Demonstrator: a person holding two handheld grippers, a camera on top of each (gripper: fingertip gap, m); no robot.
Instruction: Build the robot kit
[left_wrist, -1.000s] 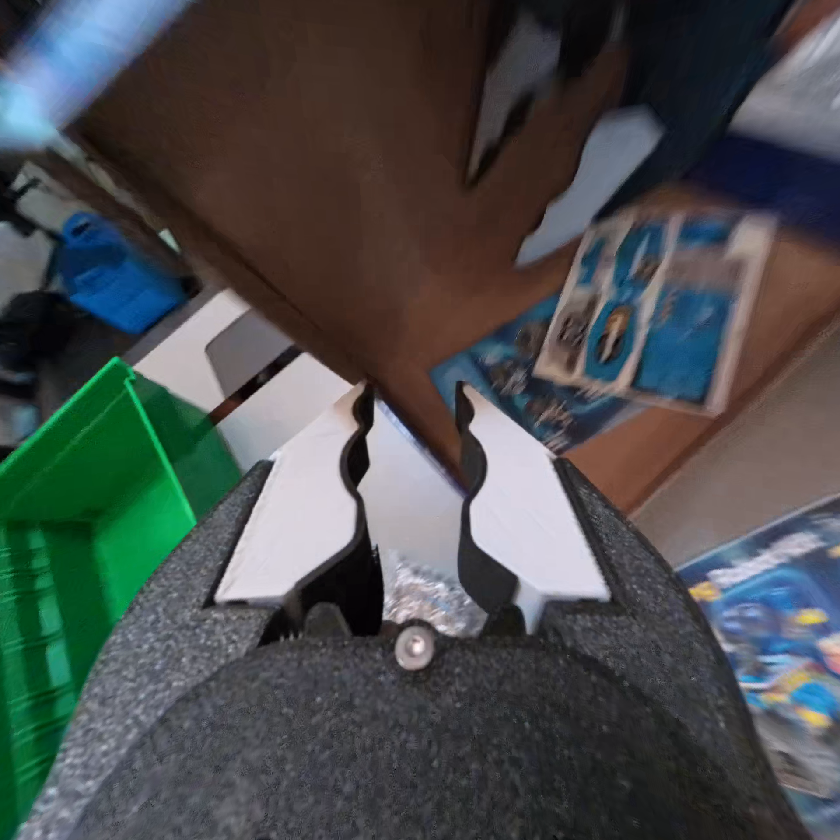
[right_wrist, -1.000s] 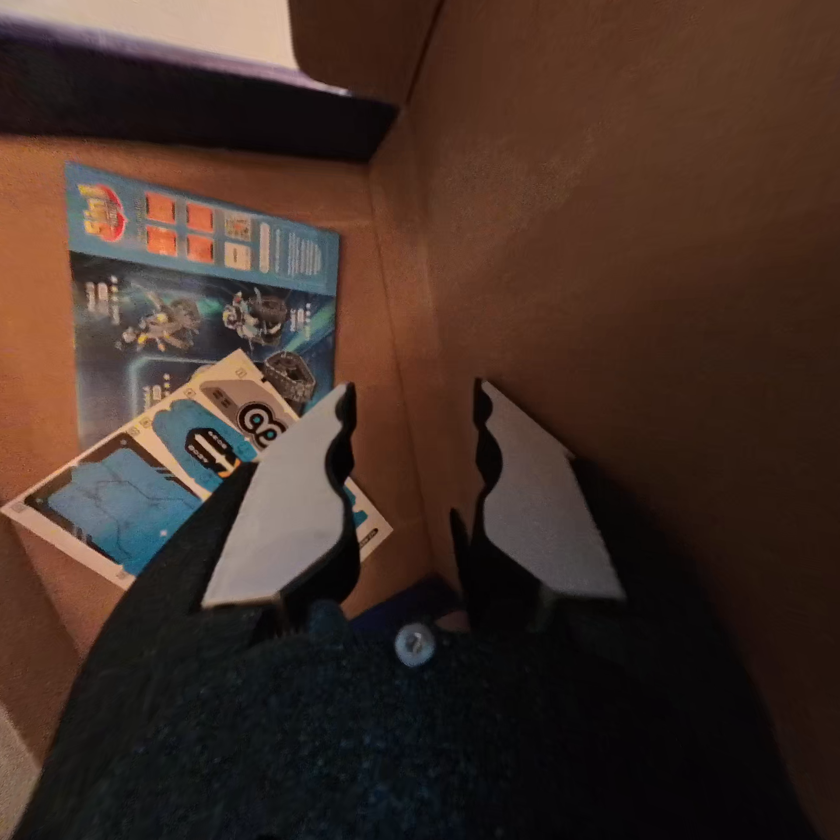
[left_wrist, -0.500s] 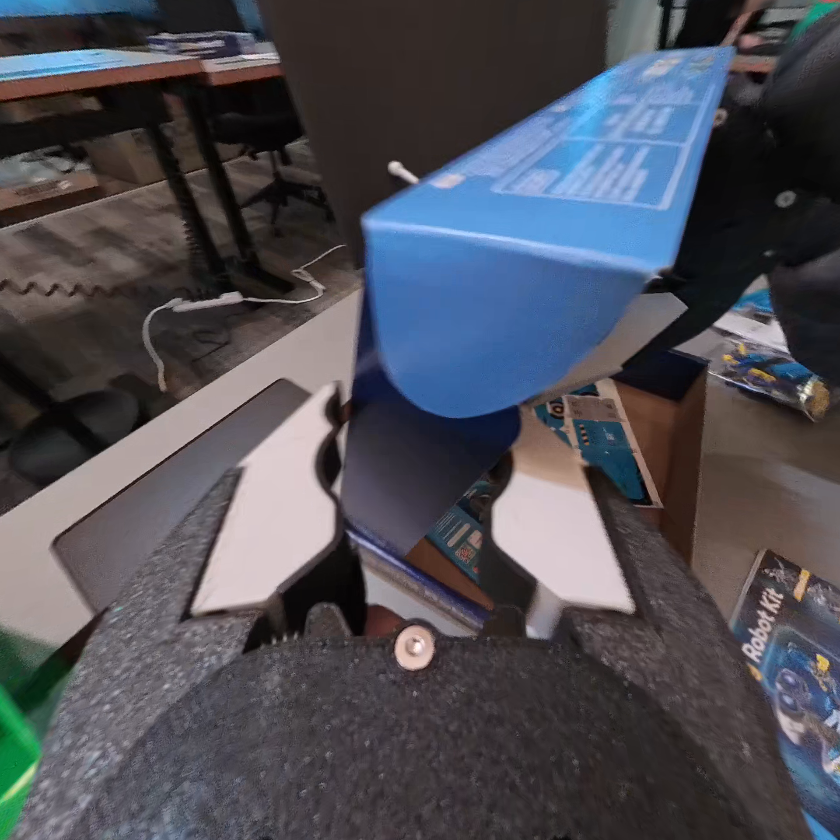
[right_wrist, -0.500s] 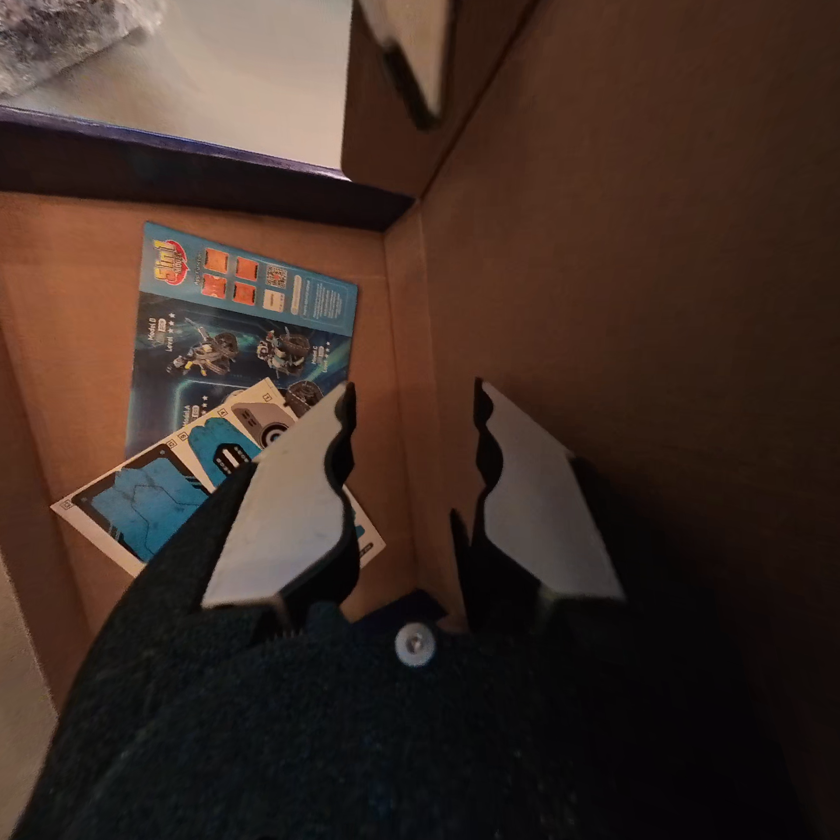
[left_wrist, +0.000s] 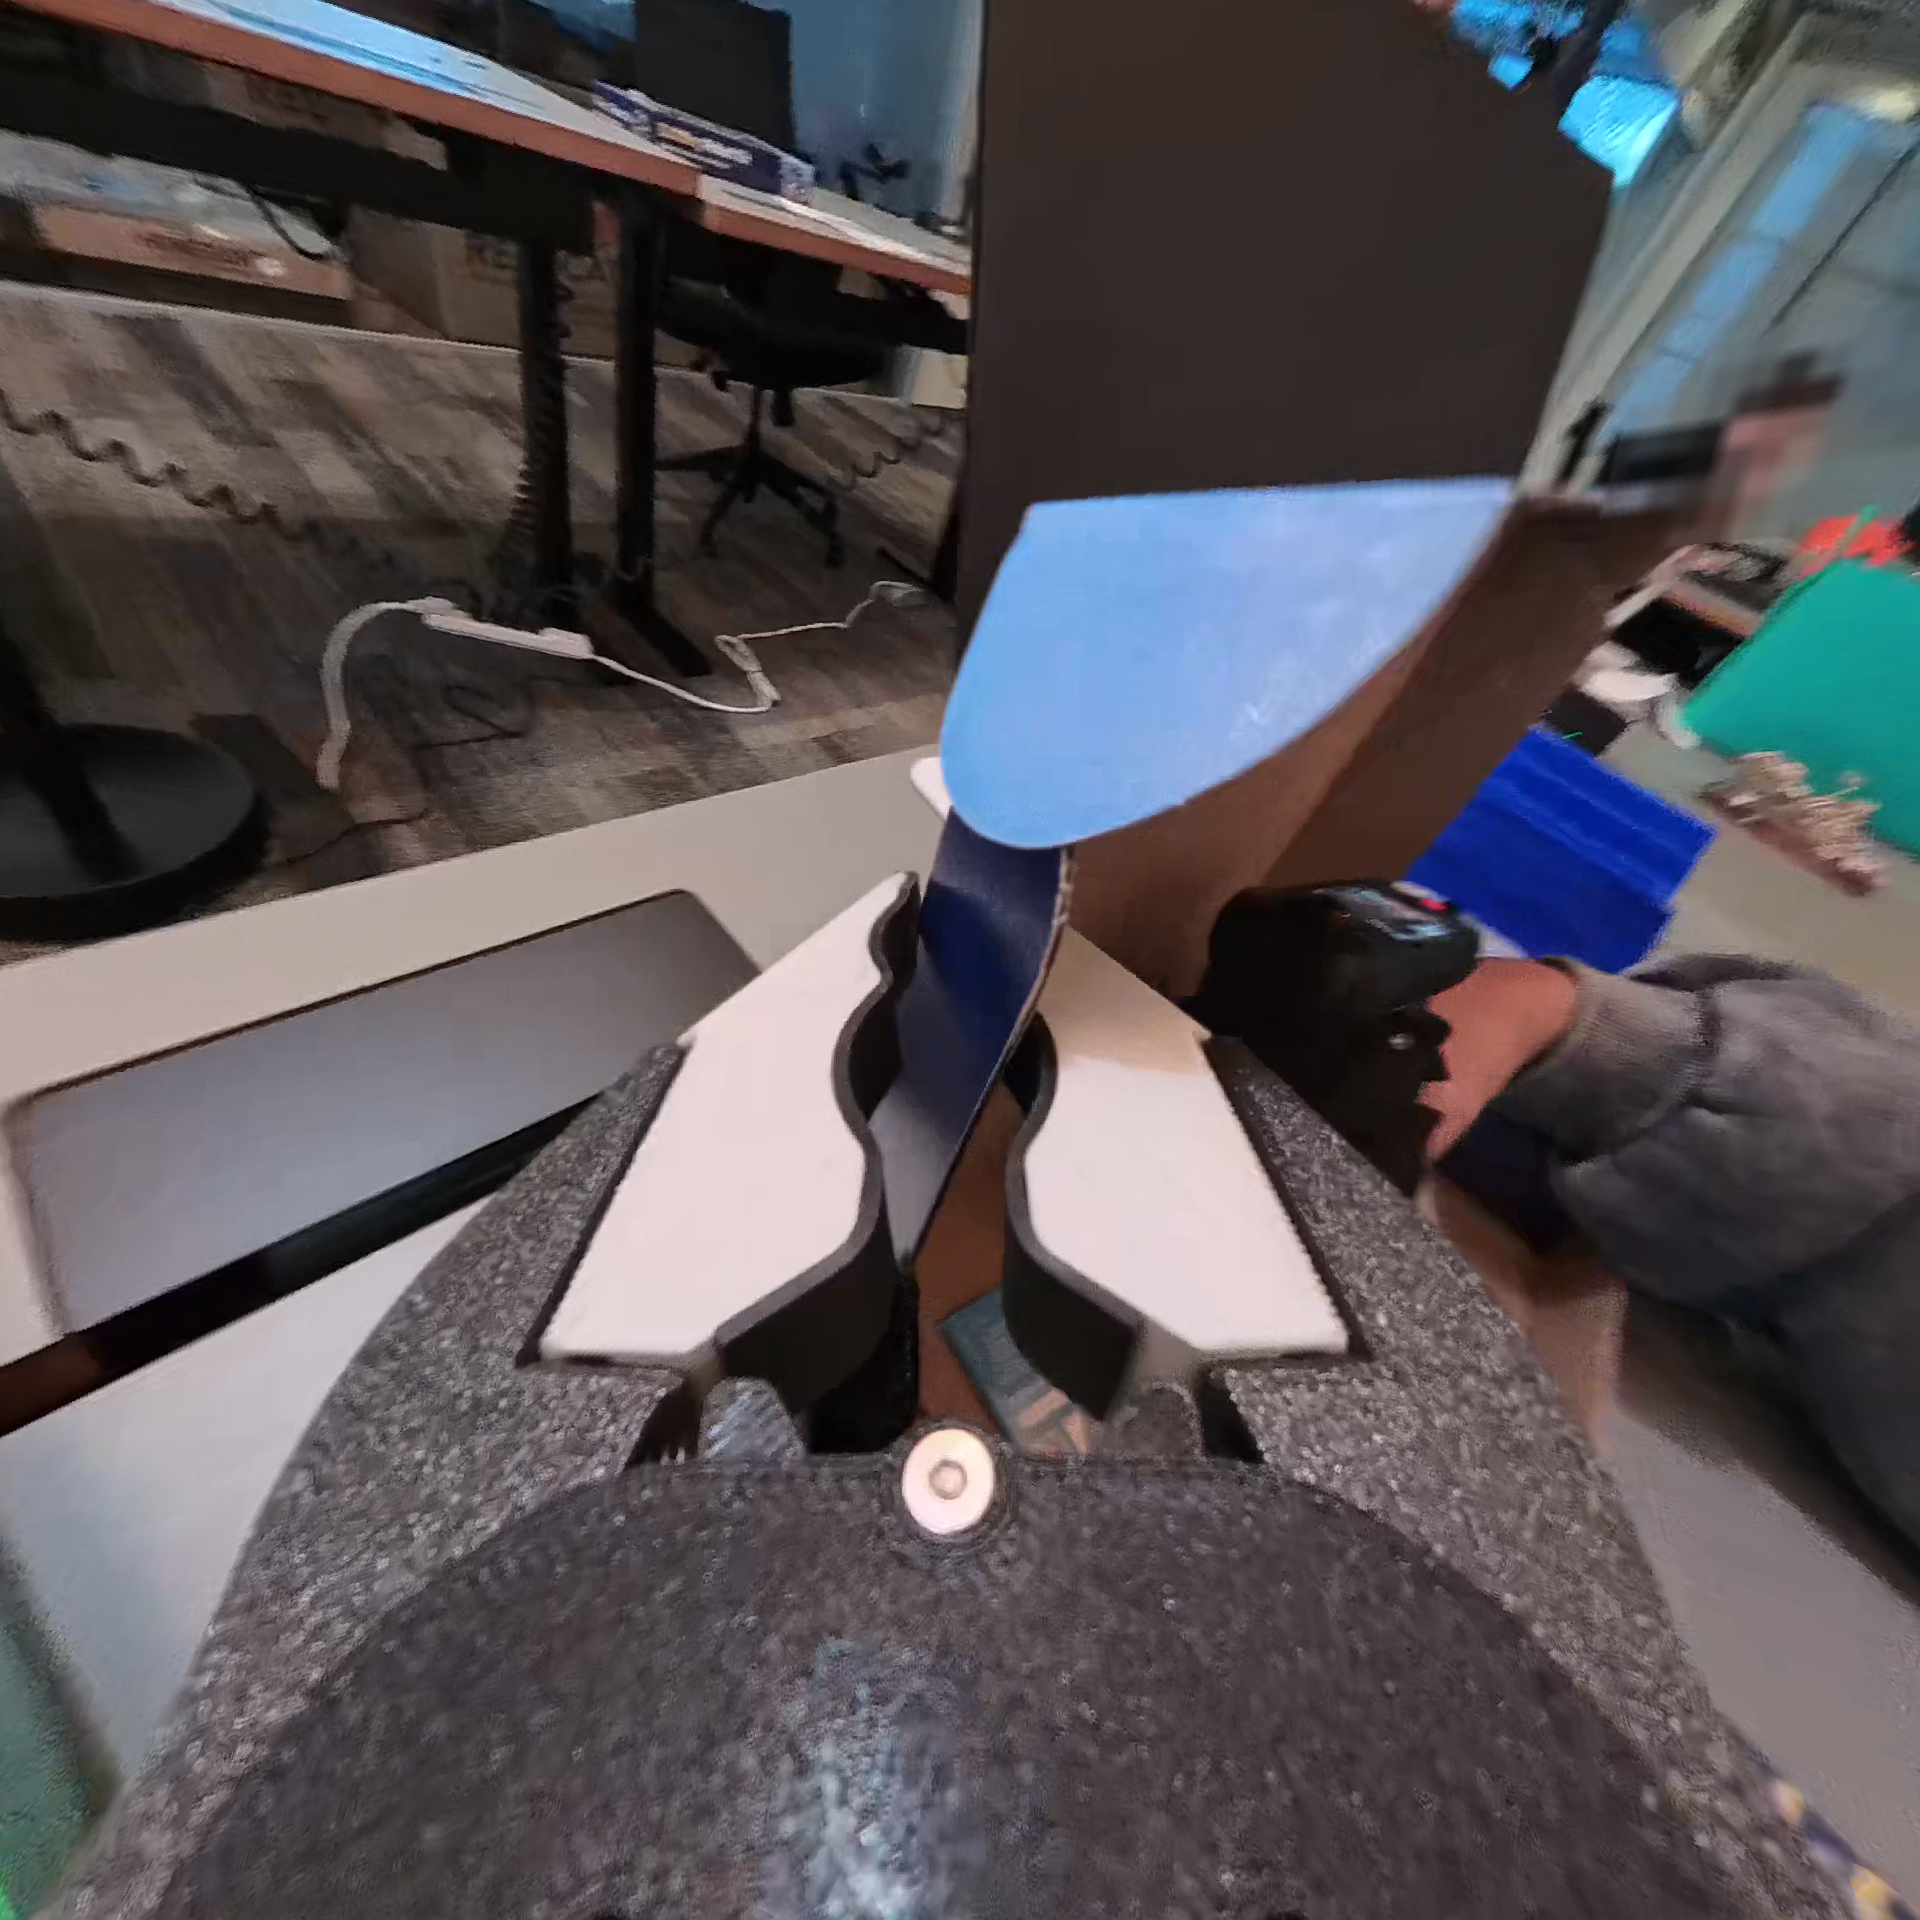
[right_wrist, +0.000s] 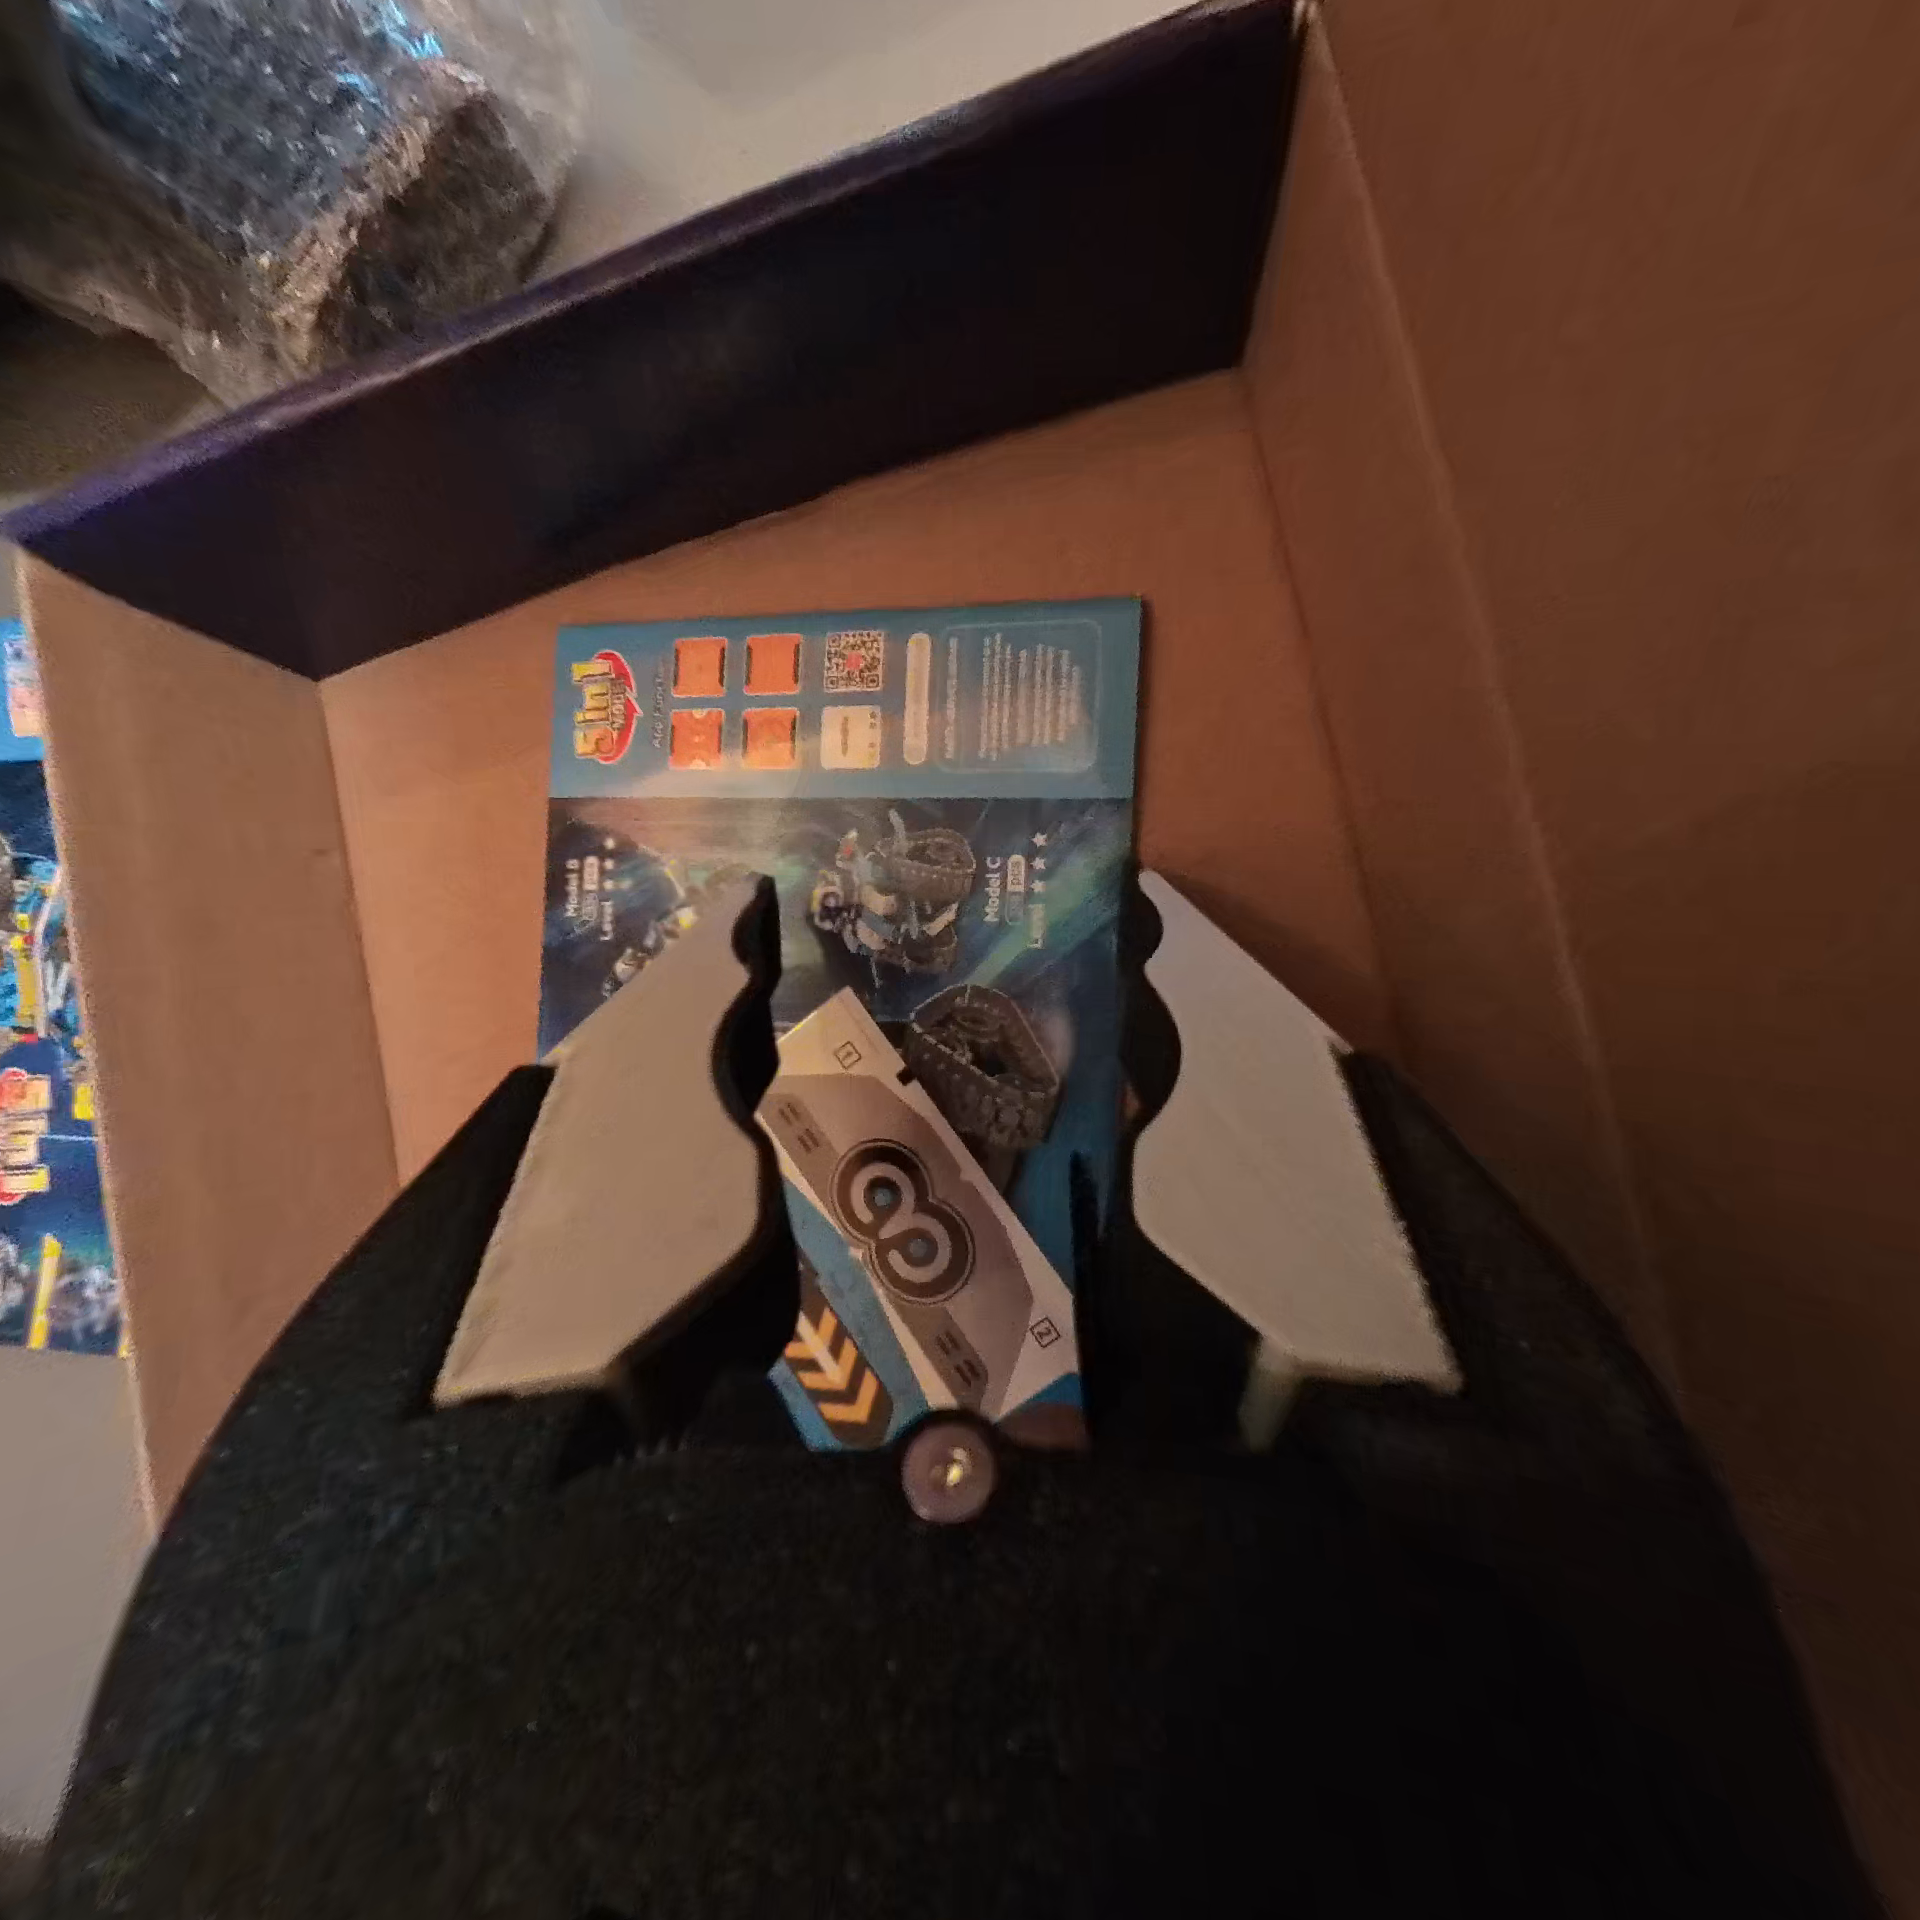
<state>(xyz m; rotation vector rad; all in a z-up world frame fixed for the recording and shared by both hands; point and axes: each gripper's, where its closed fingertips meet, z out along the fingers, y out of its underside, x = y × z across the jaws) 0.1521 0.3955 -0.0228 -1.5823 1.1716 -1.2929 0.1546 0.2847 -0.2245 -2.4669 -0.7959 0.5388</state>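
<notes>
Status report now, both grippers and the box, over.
Left gripper shut on blue box flap. Right gripper open, inside cardboard box, above printed leaflet and sticker sheet. Nothing between its fingers.

Your work surface is a pale grey-white table (left_wrist: 343, 945) with a dark rectangular panel (left_wrist: 312, 1091) set flush in its top. On it you have an open brown cardboard box (right_wrist: 1455, 727), a crinkly clear plastic bag of dark parts (right_wrist: 281, 177) and a blue plastic bin (left_wrist: 1548, 842).

Speckled black gripper body (left_wrist: 956, 1039), white wavy-edged jaws, silver screw (left_wrist: 945, 1480), grey padded sleeve (left_wrist: 1714, 1122)
</notes>
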